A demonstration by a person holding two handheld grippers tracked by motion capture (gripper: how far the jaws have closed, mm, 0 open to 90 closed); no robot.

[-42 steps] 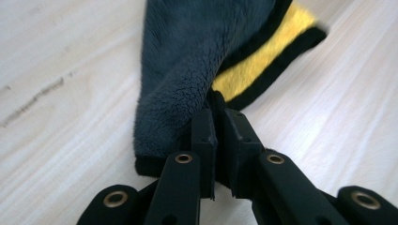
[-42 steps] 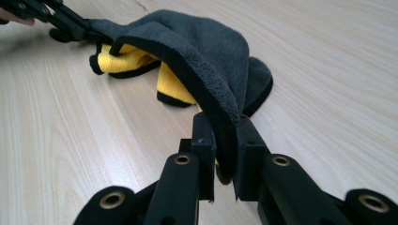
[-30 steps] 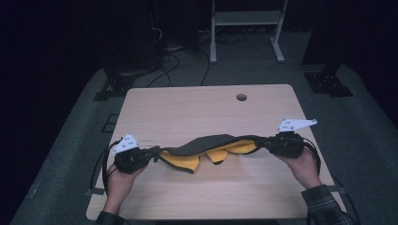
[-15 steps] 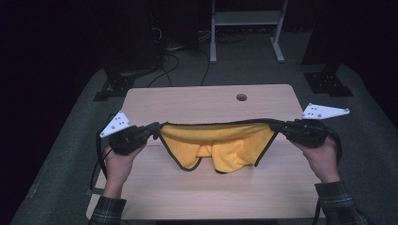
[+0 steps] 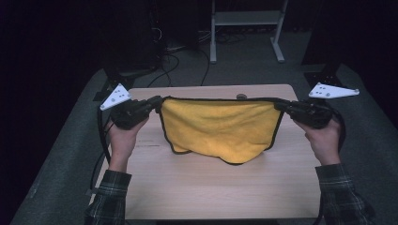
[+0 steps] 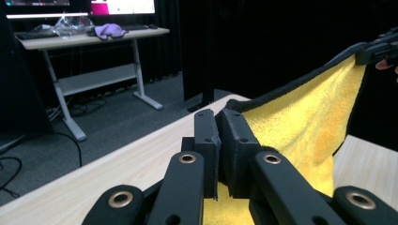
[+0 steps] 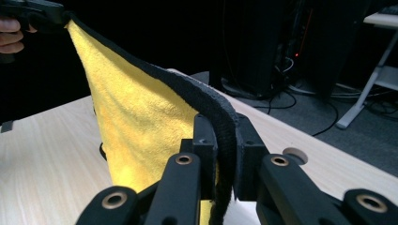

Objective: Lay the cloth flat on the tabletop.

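A yellow cloth (image 5: 220,127) with a black hem hangs stretched above the wooden table (image 5: 206,187). My left gripper (image 5: 157,101) is shut on its top left corner, my right gripper (image 5: 279,106) on its top right corner. The top hem runs taut between them and the lower edge sags close to the tabletop. In the left gripper view the jaws (image 6: 219,136) pinch the cloth (image 6: 309,117), with the other gripper far off at upper right. In the right gripper view the black hem (image 7: 206,103) passes between the jaws (image 7: 224,140).
A round cable hole (image 5: 241,96) sits near the table's far edge. A white desk frame (image 5: 244,28) stands on the floor behind, with cables (image 5: 178,56) beside it. In the left gripper view a desk (image 6: 89,37) carries monitors and a purple item.
Both grippers have risen and moved apart. The cloth went from a crumpled heap on the table to hanging spread out between them.
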